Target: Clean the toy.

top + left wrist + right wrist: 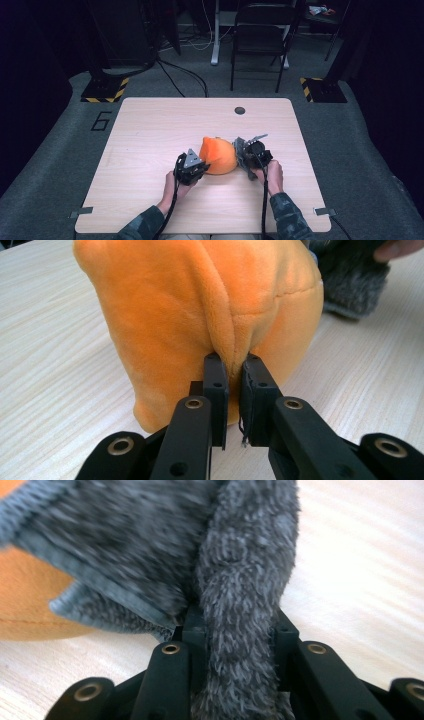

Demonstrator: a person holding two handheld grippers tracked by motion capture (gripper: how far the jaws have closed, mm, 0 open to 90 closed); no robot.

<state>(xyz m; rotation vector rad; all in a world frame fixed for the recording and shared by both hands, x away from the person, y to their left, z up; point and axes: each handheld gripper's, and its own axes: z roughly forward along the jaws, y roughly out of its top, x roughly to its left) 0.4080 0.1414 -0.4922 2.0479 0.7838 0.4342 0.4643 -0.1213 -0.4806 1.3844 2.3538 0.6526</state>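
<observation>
An orange plush hat (218,155) lies bunched at the middle of the wooden table (150,130). My left gripper (192,167) touches its left side, shut on a pinched fold of the orange plush (200,305), with my left gripper (233,371) squeezing the fabric between its jaws. A grey fuzzy cloth (242,151) lies against the hat's right side. My right gripper (250,155) holds it. In the right gripper view a thick fold of the grey cloth (240,610) fills the gap of my right gripper (240,630), and the orange hat (30,600) shows at the left.
A small dark round hole (240,110) sits near the table's far edge. Beyond the table stand a black folding chair (260,35) and yellow-black striped stand bases (106,89). Light wood lies bare around the hat on all sides.
</observation>
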